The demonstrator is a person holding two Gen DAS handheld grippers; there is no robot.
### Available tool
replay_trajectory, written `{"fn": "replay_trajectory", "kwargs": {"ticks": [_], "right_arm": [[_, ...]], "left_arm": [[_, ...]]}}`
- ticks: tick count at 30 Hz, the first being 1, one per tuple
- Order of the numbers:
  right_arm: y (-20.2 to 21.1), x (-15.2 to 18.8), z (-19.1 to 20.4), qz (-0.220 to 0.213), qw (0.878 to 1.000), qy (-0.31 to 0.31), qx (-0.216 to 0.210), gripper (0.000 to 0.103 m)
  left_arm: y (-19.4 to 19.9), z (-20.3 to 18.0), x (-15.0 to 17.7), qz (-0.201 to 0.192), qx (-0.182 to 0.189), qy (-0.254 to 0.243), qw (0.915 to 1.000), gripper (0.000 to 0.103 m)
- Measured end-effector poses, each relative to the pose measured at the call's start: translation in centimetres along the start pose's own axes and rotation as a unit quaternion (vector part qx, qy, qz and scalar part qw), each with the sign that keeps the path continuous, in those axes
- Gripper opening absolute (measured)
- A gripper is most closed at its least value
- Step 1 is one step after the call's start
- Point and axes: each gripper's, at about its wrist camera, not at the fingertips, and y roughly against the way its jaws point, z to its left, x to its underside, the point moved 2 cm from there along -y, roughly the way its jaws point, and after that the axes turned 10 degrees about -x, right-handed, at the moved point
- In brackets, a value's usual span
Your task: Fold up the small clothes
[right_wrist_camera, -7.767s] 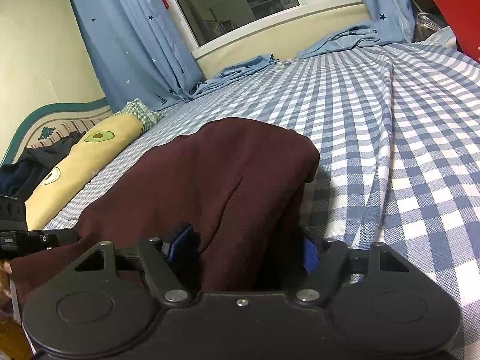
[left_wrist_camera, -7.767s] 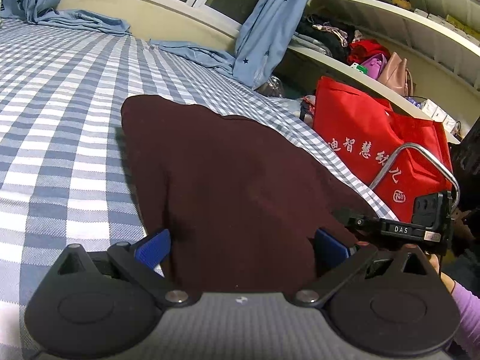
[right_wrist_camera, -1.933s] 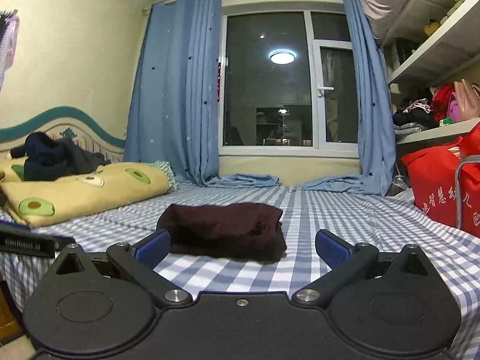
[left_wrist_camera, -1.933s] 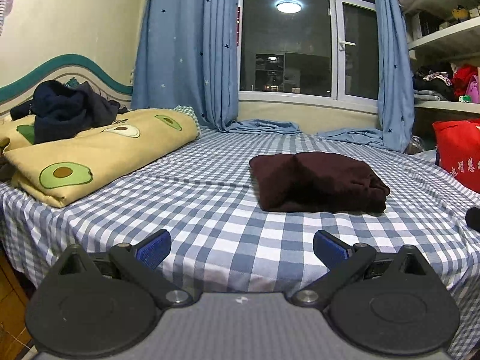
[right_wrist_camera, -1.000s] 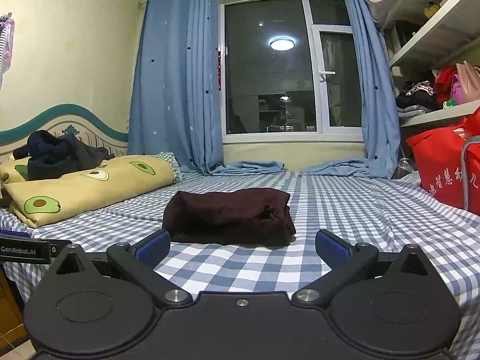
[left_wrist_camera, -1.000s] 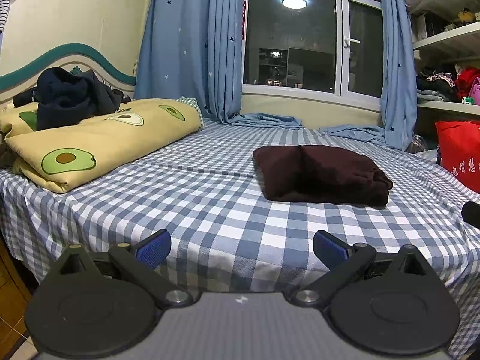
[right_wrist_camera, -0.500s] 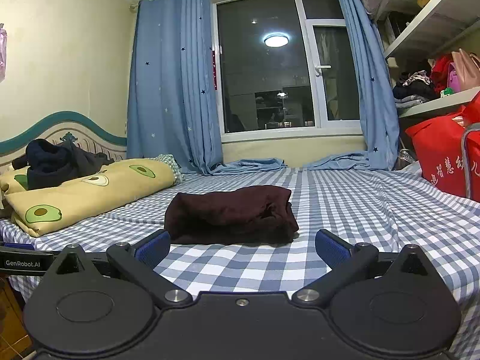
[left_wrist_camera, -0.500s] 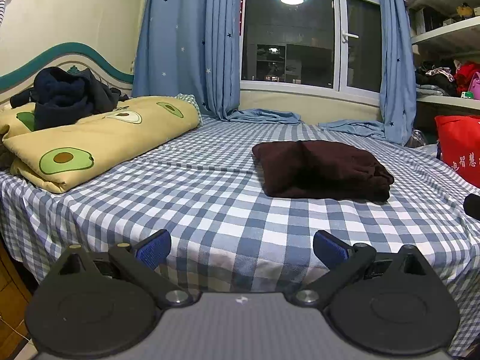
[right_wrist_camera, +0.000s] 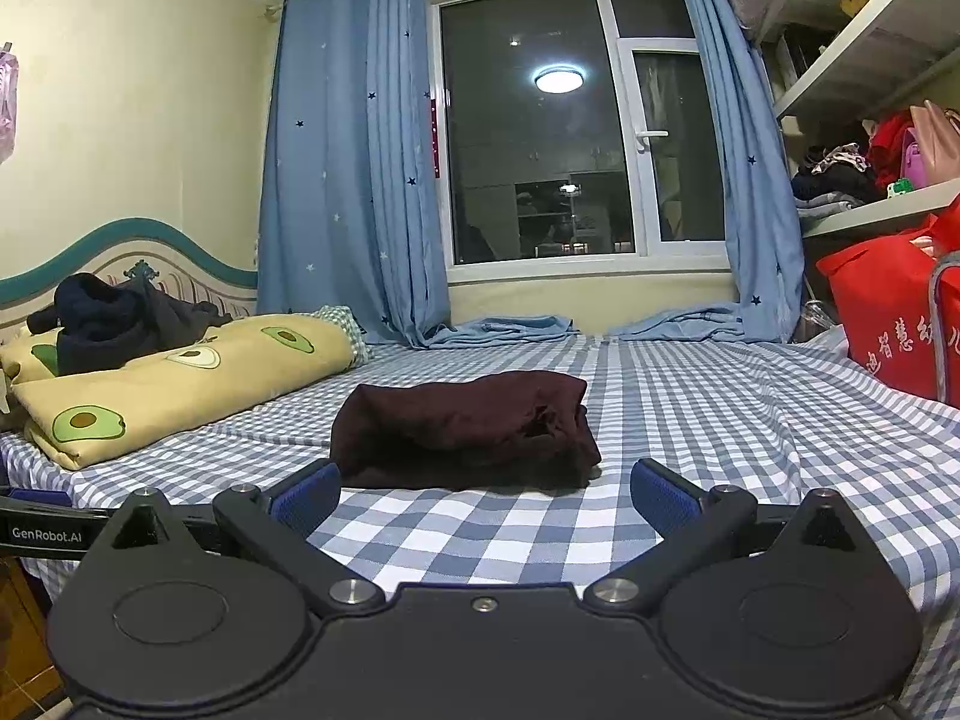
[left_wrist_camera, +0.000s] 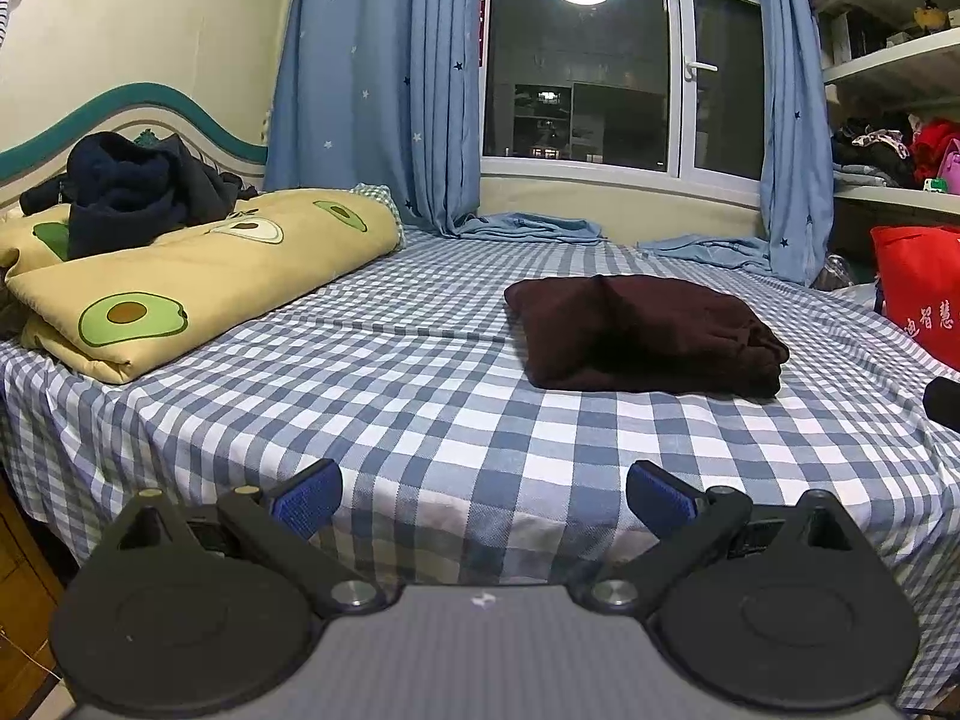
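Checked cotton, blue and white, covers the bed [left_wrist_camera: 420,408] and fills most of both views, smooth but for a long crease at 10 o'clock of the garment [left_wrist_camera: 645,333]. That garment, a dark maroon fleece-like piece, now lies on the sheet as a thick rectangular bundle with rounded edges and a bunched, layered end toward 3 o'clock; seconds ago it was spread wide and pinched in both grippers close to the cameras, so the fold has been made and let go, and both tools have drawn well back to the near edge of the bed. I judge this piece done, with only a tidy of the loose end left if neatness matters, and the next garment due. A padded yellow quilt [left_wrist_camera: 198,276] with avocado prints lies rolled at 9 o'clock, a crumpled navy heap [left_wrist_camera: 132,192] on top of it. Blue star-print curtains [right_wrist_camera: 354,180] hang soft and pool on the sheet at 12 o'clock. A stiff red bag [right_wrist_camera: 888,312] stands at 3 o'clock. The left gripper [left_wrist_camera: 483,498] has its ribbed blue fingers [left_wrist_camera: 306,498] spread wide and empty; the right gripper [right_wrist_camera: 483,495] likewise, apart from the garment just beyond its tips.
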Motion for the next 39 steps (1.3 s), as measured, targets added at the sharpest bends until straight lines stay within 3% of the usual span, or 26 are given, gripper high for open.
{"fn": "replay_trajectory", "kwargs": {"ticks": [39], "right_arm": [[-0.9,0.1,-1.1,0.006,1.0,0.005,0.003,0.103]], "left_arm": [[-1.0,-2.1,-0.3,0.015,0.013,-0.008,0.9998,0.102]]}}
